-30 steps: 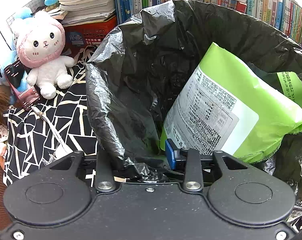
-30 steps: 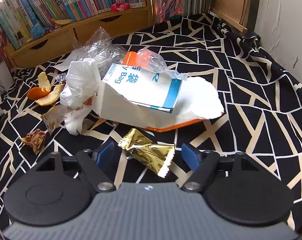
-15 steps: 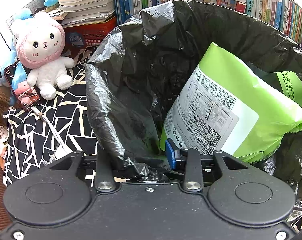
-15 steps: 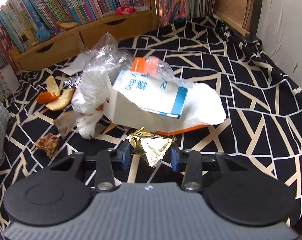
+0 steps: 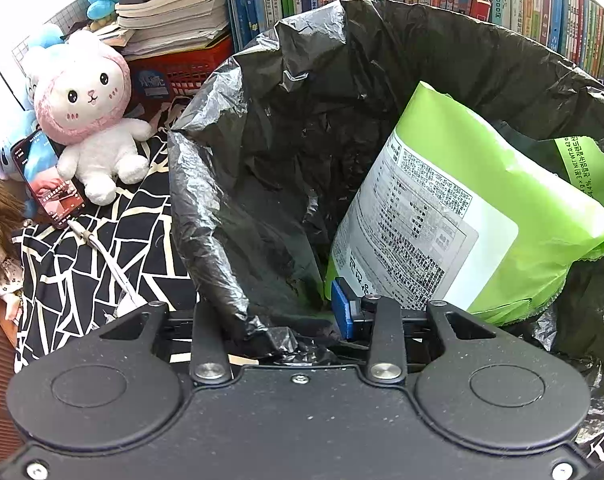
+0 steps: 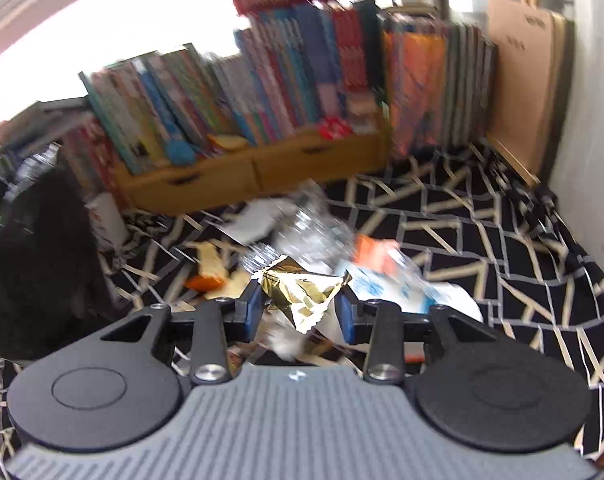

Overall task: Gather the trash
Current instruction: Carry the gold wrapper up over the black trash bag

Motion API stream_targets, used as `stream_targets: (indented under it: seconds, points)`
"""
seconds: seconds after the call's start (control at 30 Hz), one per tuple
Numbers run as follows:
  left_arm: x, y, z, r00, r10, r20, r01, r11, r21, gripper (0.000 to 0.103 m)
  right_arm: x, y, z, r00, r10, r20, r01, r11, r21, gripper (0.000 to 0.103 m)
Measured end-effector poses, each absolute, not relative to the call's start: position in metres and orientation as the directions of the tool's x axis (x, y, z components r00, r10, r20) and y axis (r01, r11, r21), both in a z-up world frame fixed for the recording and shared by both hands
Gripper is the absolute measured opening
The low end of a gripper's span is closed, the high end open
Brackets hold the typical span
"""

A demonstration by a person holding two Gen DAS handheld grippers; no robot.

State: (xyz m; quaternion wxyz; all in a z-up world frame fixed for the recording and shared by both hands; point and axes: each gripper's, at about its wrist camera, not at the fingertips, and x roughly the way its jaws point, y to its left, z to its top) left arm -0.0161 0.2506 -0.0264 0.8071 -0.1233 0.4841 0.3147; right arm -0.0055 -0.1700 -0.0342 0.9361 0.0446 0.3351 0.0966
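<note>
Black-and-cream patterned cloth [image 6: 482, 216], bookshelf behind. Right gripper [image 6: 299, 306] clamps a gold wrapper [image 6: 299, 294], lifted off the litter pile. Black trash bag [image 5: 237, 184] lies to its left – mouth held open by left gripper [image 5: 285, 320], pinching the rim w/ narrow jaws.

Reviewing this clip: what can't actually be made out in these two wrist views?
- Left wrist view: the left gripper's left pad, covered by the black trash bag rim it pinches.
- Same view: the bag's bottom, hidden by the green packet and dark folds.
- Right wrist view: the trash pile behind the gold wrapper, smeared by motion blur.
- Right wrist view: book titles, blurred.
</note>
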Motion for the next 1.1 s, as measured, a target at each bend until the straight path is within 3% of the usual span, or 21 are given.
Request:
stream_targets:
  seconds: [0.33, 0.53, 1.1]
  points:
    - [-0.02, 0.253, -0.027, 0.343, 0.373, -0.862, -0.626, 0.775, 0.086, 0.035, -0.006, -0.066, 0.051, 0.737, 0.464, -0.492, -0.431, 0.883, 0.187, 0.043]
    - [-0.022, 0.256, -0.029, 0.348, 0.344, -0.872, -0.622, 0.781, 0.06, 0.035, -0.001, 0.004, 0.075, 0.679, 0.571, -0.461, -0.557, 0.81, 0.182, 0.044]
    - [-0.026, 0.263, -0.031, 0.351, 0.264, -0.899, -0.631, 0.775, -0.019, 0.036, 0.023, 0.068, 0.071, 0.607, 0.614, -0.505, -0.61, 0.767, 0.199, 0.046]
